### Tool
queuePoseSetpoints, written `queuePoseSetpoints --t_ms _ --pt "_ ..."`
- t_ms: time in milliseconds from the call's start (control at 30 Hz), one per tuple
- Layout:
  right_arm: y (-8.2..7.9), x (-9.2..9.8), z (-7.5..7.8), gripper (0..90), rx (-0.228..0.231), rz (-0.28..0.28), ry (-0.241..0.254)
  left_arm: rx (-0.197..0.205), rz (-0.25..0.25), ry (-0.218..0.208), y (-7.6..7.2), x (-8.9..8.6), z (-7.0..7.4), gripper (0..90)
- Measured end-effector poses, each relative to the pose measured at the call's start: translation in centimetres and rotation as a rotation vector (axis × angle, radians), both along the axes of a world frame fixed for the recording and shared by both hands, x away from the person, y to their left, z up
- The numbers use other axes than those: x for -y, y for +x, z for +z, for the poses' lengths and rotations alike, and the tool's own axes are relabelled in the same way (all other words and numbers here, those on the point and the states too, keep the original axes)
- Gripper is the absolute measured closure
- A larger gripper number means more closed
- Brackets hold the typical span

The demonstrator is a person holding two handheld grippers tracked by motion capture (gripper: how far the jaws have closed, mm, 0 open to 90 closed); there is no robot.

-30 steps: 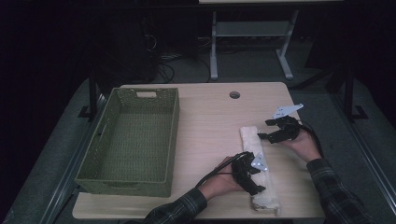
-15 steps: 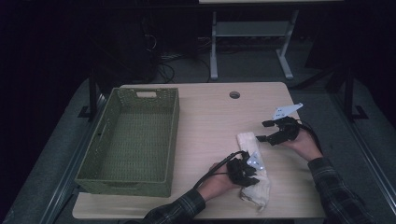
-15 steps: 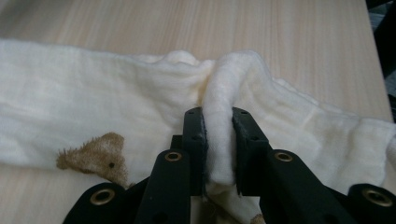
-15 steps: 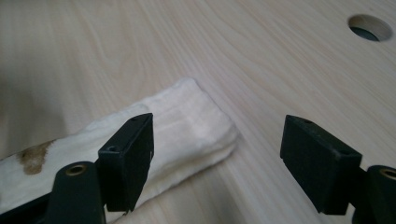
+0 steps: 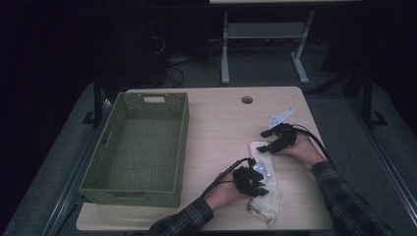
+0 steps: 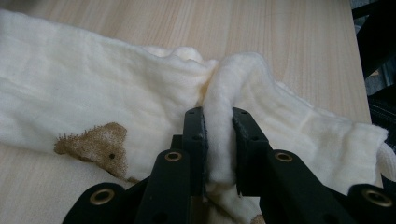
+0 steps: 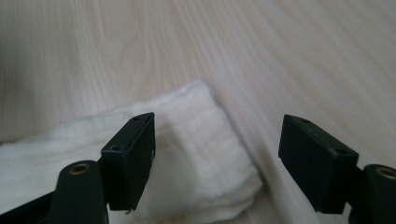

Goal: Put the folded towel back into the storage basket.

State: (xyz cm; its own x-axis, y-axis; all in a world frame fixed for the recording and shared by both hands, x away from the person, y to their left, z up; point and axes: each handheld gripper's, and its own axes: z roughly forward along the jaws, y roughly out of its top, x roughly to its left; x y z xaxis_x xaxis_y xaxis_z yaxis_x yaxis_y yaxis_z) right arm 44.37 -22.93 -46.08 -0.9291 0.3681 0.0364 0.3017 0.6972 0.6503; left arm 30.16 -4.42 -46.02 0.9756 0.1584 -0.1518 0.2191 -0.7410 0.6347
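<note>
Left gripper: jaws pinching a raised fold of the cream towel, having just closed on it. Right gripper: jaws spread wide above the towel's far corner, pads clear of the fabric. The towel lies folded lengthwise on the tabletop at its right-hand near part, its near end close to the front edge. Bare wood lies open between the towel and the green woven basket at left. The fabric is soft, cream, with a brown bear motif
</note>
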Motion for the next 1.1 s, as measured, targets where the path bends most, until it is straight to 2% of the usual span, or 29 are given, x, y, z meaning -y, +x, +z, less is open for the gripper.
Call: queuePoseSetpoints --t_ms 67,167,233,333,600,700,900,967,1033,1100 --pt "-0.06 -0.16 -0.33 29.2 0.01 0.017 -0.03 0.004 -0.002 0.004 -0.02 0.02 0.03 76.8" --pt "-0.1 -0.08 -0.49 32.3 0.004 0.023 -0.035 0.001 0.001 0.004 -0.01 0.03 0.02 76.8" --pt "-0.1 0.07 -0.63 36.5 -0.017 0.035 -0.016 0.0 0.002 0.004 0.0 0.03 0.01 76.8" --pt "-0.23 0.25 -0.72 42.2 -0.01 0.056 0.0 -0.004 0.004 0.005 0.02 0.03 0.03 76.8" --pt "-0.8 0.22 -0.51 68.8 -0.035 0.1 0.007 0.004 0.002 0.007 -0.03 0.05 0.03 76.9" --pt "-0.84 0.26 -0.55 75.4 -0.053 0.104 0.016 0.011 0.003 0.009 -0.12 0.07 0.05 77.2" --pt "-0.84 0.36 -0.46 78.3 -0.076 0.091 0.018 0.015 0.003 0.007 -0.2 0.04 0.14 78.7" --pt "-0.77 0.48 -0.35 78.5 -0.061 0.098 0.007 0.019 0.002 -0.002 -0.25 -0.02 0.18 79.0" --pt "-0.98 0.62 -0.07 78.6 -0.078 0.078 0.006 0.012 0.004 -0.017 -0.24 -0.2 0.37 79.1" --pt "-1.03 0.76 0.12 78.6 -0.068 0.078 0.006 0.009 0.008 -0.031 -0.21 -0.41 0.61 79.1"
